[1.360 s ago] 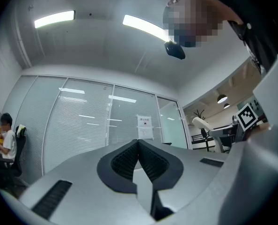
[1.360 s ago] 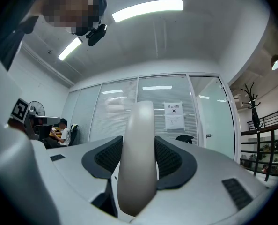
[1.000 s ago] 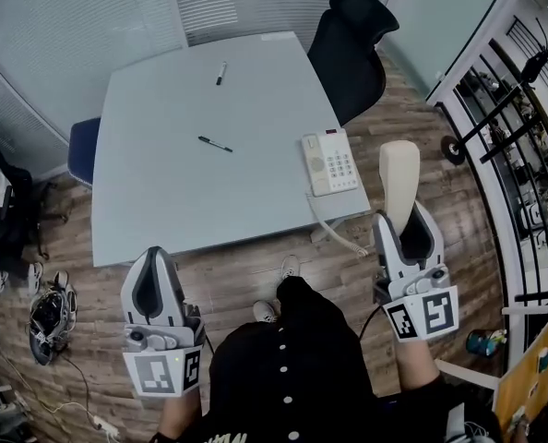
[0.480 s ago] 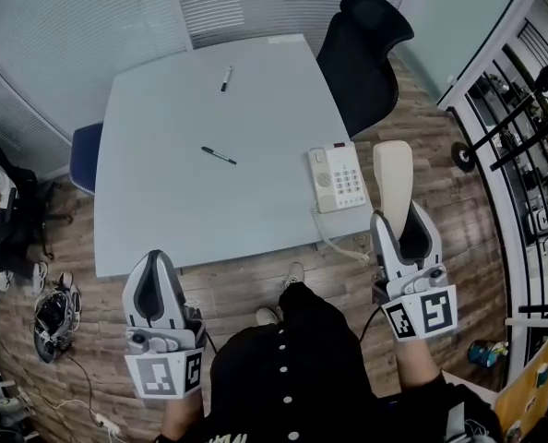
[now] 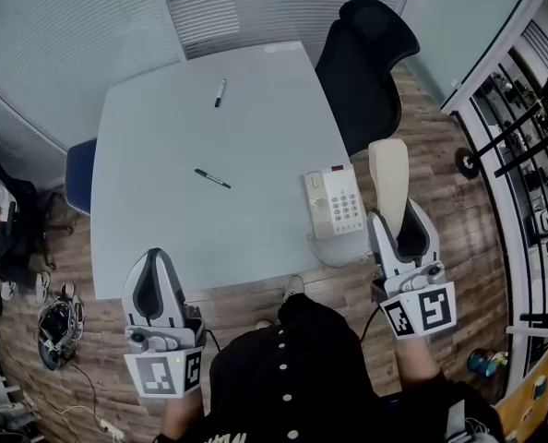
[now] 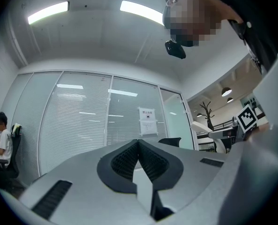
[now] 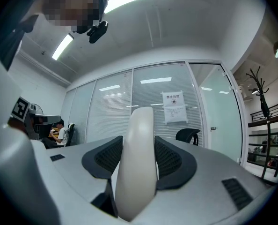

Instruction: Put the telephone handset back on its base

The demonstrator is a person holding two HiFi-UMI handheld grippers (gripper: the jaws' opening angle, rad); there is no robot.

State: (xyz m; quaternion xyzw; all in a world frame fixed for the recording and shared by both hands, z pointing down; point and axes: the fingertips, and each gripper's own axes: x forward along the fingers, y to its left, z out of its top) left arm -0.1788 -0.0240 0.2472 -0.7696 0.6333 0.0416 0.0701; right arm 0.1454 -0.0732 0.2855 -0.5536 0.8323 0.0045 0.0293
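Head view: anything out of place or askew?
Only the handset: it is off its base, clamped in the right gripper beyond the table's right edge. Nothing looks spilled or damaged.

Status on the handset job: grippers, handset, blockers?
Right gripper shut on handset, held right of the base. Left gripper shut, empty. Base on table, cradle bare. Nothing between handset and base.
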